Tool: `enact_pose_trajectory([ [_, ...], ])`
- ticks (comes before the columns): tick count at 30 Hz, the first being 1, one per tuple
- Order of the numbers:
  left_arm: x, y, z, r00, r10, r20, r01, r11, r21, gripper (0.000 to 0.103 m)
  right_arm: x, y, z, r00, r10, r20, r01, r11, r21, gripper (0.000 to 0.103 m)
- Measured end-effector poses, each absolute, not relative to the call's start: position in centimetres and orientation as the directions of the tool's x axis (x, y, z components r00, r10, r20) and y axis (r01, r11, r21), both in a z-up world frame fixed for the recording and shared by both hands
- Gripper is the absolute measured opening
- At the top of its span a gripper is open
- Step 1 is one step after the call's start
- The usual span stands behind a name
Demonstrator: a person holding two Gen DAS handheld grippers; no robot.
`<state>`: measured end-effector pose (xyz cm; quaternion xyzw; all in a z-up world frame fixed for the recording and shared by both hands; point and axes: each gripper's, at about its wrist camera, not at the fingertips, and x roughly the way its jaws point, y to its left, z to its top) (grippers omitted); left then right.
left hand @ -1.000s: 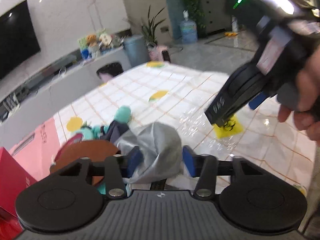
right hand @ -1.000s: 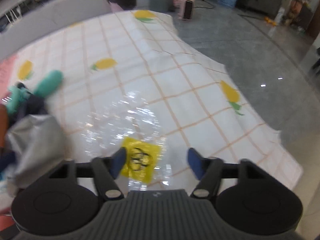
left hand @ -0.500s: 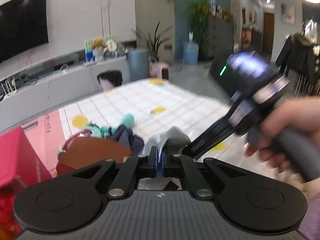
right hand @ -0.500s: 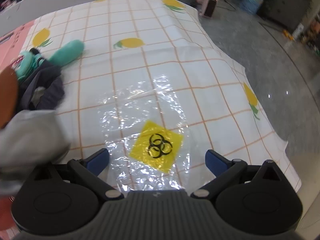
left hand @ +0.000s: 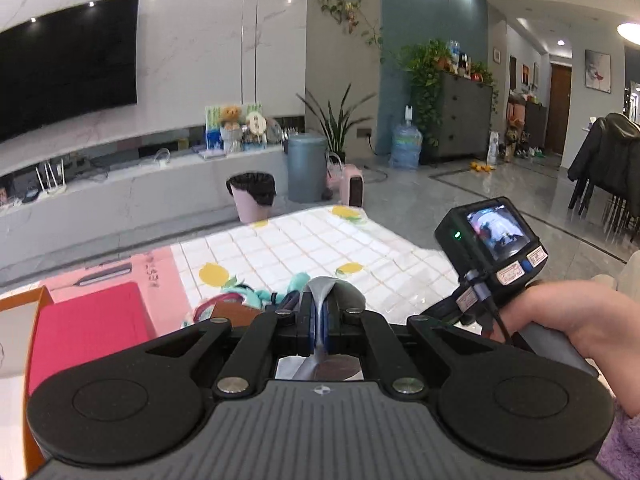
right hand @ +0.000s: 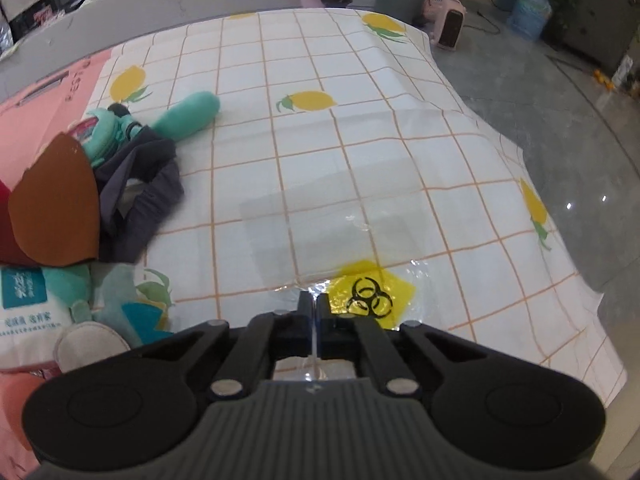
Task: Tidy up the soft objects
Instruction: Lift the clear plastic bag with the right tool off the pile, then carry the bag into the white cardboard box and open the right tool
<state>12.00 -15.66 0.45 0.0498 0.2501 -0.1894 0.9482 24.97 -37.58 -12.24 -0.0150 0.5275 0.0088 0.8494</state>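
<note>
A fold of grey cloth (left hand: 326, 292) is pinched between the closed jaws of the left gripper (left hand: 319, 326), raised above the lemon-print tablecloth (right hand: 304, 152). The right gripper (right hand: 314, 316) is clamped on the edge of a clear plastic bag (right hand: 320, 240) with a yellow biohazard label (right hand: 370, 292), spread flat on the tablecloth's near part. At the tablecloth's left edge a teal plush toy (right hand: 180, 114), dark fabric (right hand: 144, 200) and a brown piece (right hand: 56, 208) are piled, touching.
</note>
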Motion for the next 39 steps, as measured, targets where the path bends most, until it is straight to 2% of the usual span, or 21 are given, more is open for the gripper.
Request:
enact_pose_trajectory([
  [4, 12.0, -14.7, 0.8, 0.815, -0.312, -0.489, 0.372, 0.928, 0.029, 0.004, 24.9, -38.3, -12.1, 0.444, 0.033, -0.896, -0.001, 0.999, 0.037, 0.0],
  [14, 10.9, -11.9, 2.2, 0.857, -0.3, -0.418, 0.334, 0.943, 0.009, 0.004, 22.5, -37.2, -9.0, 0.543, 0.003, -0.84, 0.016, 1.0, 0.014, 0.0],
  [19, 10.3, -9.4, 3.8, 0.881, -0.271, -0.389, 0.289, 0.957, -0.011, 0.004, 20.7, -35.2, -5.0, 0.655, 0.025, -0.756, 0.014, 0.999, 0.045, 0.0],
  [23, 9.4, -6.3, 5.9, 0.907, -0.22, -0.358, 0.224, 0.974, -0.032, 0.004, 18.5, -33.0, -0.3, 0.765, 0.066, -0.64, -0.022, 0.997, 0.076, 0.0],
  [27, 8.4, -3.2, 7.4, 0.93, -0.121, -0.348, 0.127, 0.992, -0.006, 0.004, 15.7, -29.0, 4.4, 0.832, 0.224, -0.508, -0.168, 0.974, 0.153, 0.0],
  [31, 6.6, 0.6, 7.3, 0.938, 0.03, -0.345, -0.031, 1.0, 0.001, 0.004, 12.6, -22.6, 6.7, 0.762, 0.521, -0.385, -0.462, 0.854, 0.241, 0.0],
  [34, 5.6, 3.2, 6.5, 0.924, 0.101, -0.37, -0.118, 0.993, -0.025, 0.004, 10.3, -17.3, 7.4, 0.678, 0.649, -0.345, -0.608, 0.759, 0.233, 0.0],
  [39, 5.7, 6.5, 3.2, 0.867, 0.128, -0.482, -0.19, 0.978, -0.082, 0.004, 8.6, -10.8, 7.1, 0.497, 0.798, -0.341, -0.757, 0.591, 0.279, 0.0],
])
